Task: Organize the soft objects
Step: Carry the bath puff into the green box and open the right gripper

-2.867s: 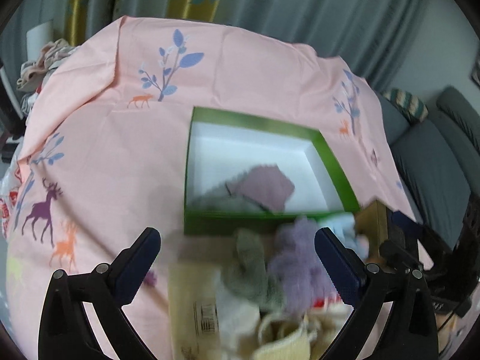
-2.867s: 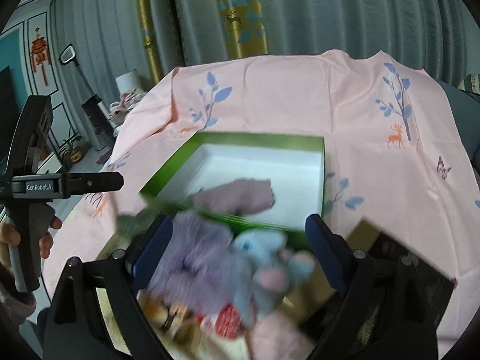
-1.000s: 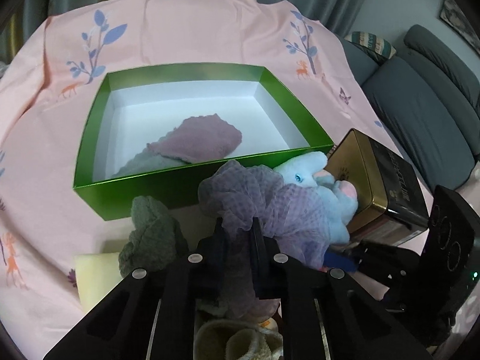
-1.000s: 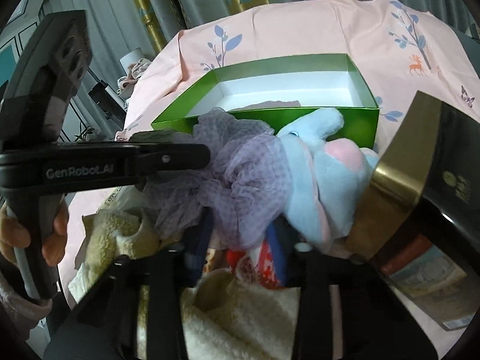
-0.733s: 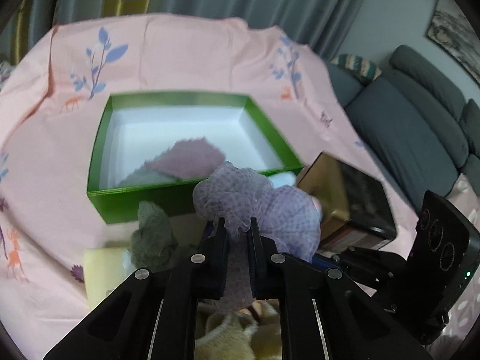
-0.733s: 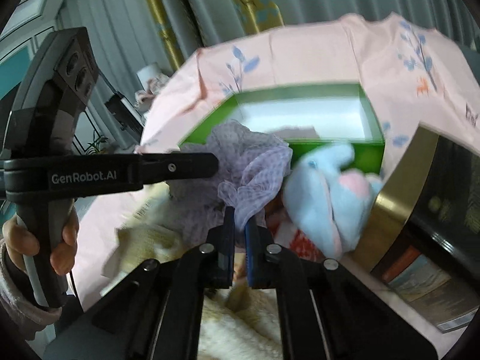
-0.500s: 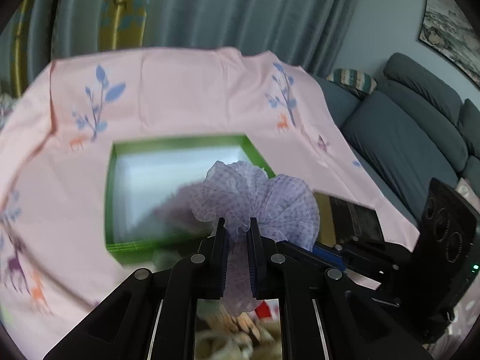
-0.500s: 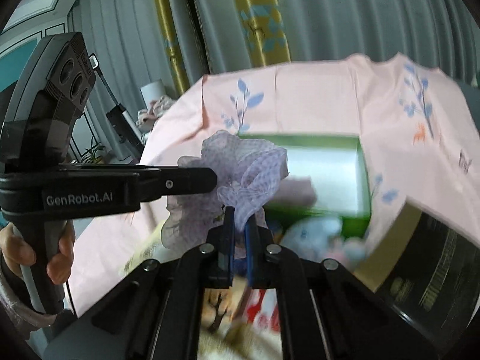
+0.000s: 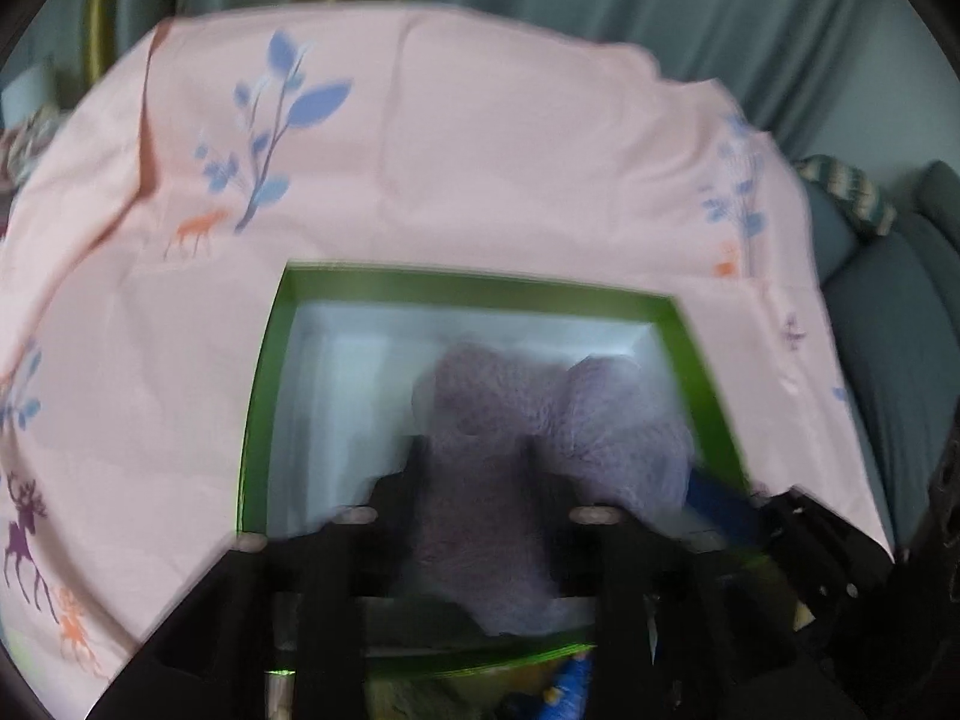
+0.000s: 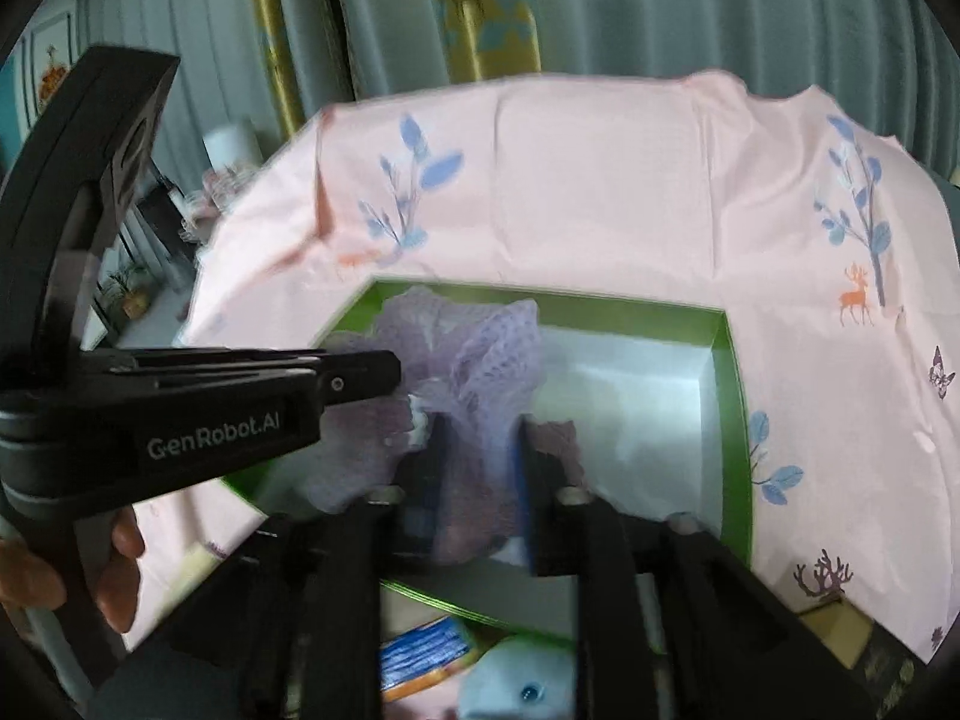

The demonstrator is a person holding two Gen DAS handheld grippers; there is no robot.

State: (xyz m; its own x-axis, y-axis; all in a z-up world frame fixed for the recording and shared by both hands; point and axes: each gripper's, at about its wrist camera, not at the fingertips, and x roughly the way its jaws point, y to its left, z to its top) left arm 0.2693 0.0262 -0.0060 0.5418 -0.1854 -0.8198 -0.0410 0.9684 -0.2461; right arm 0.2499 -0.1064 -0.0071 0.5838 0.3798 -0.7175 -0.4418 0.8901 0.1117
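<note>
Presently the lilac mesh puff point(image 9: 540, 438) hangs over the green box point(image 9: 255, 420) on the pink-clothed bench point(image 9: 480, 150), between both tongs. Left tongs point(image 9: 477, 468) and right tongs point(image 10: 477, 447) have just been opening and stand apart; pad contact unclear. A blue plush toy point(image 10: 510, 684) lies at six o'clock.

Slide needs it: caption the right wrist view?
Both tools' jaws, just opening, straddle a lilac mesh puff over the green box.
</note>
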